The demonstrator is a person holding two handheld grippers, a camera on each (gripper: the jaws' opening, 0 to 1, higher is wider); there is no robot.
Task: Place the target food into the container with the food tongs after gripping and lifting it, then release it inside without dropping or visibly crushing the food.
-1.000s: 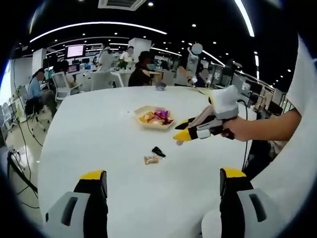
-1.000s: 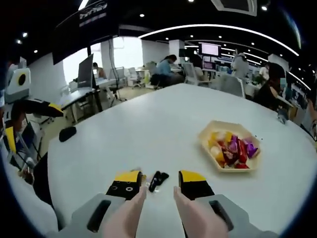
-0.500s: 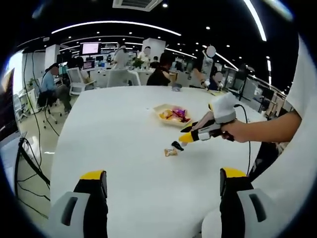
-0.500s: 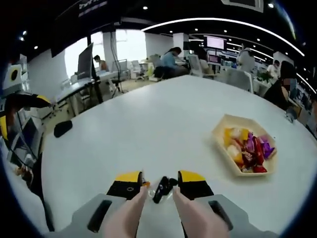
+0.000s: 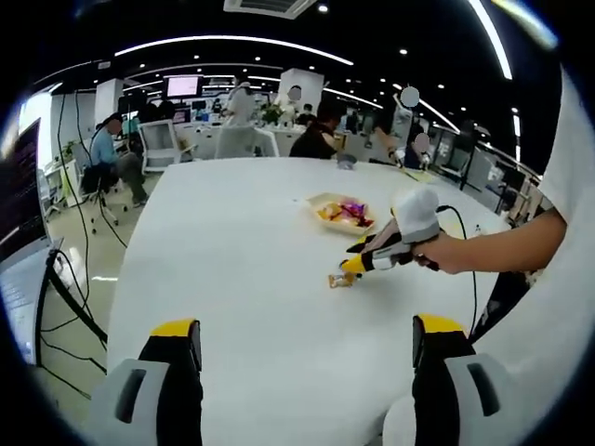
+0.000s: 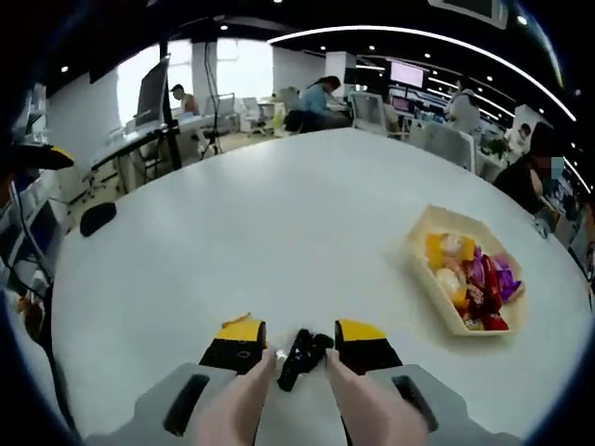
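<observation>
Open-plan office: desks, monitors [image 5: 182, 86], swivel chairs [image 5: 160, 141], seated workers, strip lights.

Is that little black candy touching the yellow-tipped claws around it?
Cannot tell. In the right gripper view the black candy sits between the right gripper's jaws, with any gap unclear.

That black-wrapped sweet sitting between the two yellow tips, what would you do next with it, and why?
Probably close the right gripper gently on the black-wrapped sweet. Its jaws stand open with the sweet lying between them on the white table, so nothing is gripped yet. An orange-wrapped sweet lies close beside it, so a slow squeeze seems wise. The tray of sweets waits off to the right.
</observation>
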